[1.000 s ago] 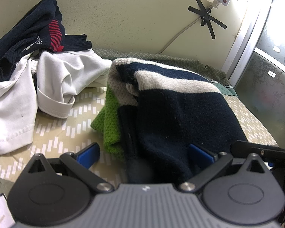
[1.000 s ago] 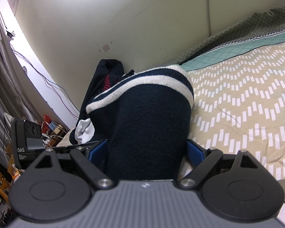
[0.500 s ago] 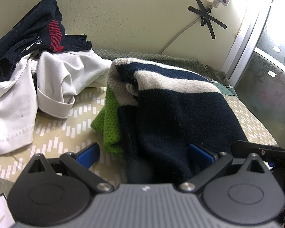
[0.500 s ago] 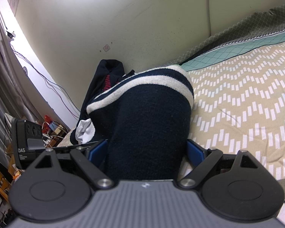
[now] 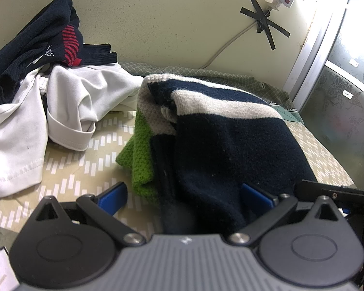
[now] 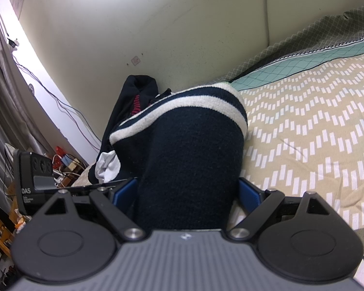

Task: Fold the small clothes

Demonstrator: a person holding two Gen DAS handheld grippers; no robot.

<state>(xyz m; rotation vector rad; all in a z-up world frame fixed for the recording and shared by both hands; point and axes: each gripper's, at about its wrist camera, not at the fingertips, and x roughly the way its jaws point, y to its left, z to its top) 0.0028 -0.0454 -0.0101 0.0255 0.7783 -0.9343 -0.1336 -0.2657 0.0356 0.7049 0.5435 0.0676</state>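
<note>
Moved hardly at all since a second ago: same framing in both wrist views, same lie of the cloth. Looked like a pause mid-fold rather than a stroke.

Saw, far left in the left wrist view, a dark navy garment with red stripes [image 5: 36, 43] heaped against the wall, and a white shirt [image 5: 68, 101] sprawled below it on the patterned bedspread [image 5: 85, 169]. Judged these to be the unfolded pile, parked clear of the working patch.

Found, next rightward, the left gripper [image 5: 184, 196] spread wide. Left blue pad [image 5: 114, 196] bare over the bedspread, near the green layer [image 5: 138, 160] but not touching it; right pad tucked against the navy knit. No pinch there, then. Probably poised astride the near edge, either to take hold or freshly released.

Found at centre the striped sweater [image 5: 230, 150], lying doubled on the bedspread with the green layer peeping out on its left and cream bands toward the wall. Presumably folded once already and awaiting squaring or another fold.

Saw, in the right wrist view, the right gripper [image 6: 186, 192] straddling a thick bulk of the same sweater [image 6: 194, 157], both blue pads against its flanks. Could not tell whether squeezing or merely bracketing the cloth. Likely set at that end to mirror the left one, for carrying the near edge over evenly.

Saw, further right, only patterned bedspread [image 6: 315, 133]: room, by this reckoning, for laying the fold down flat.
</note>
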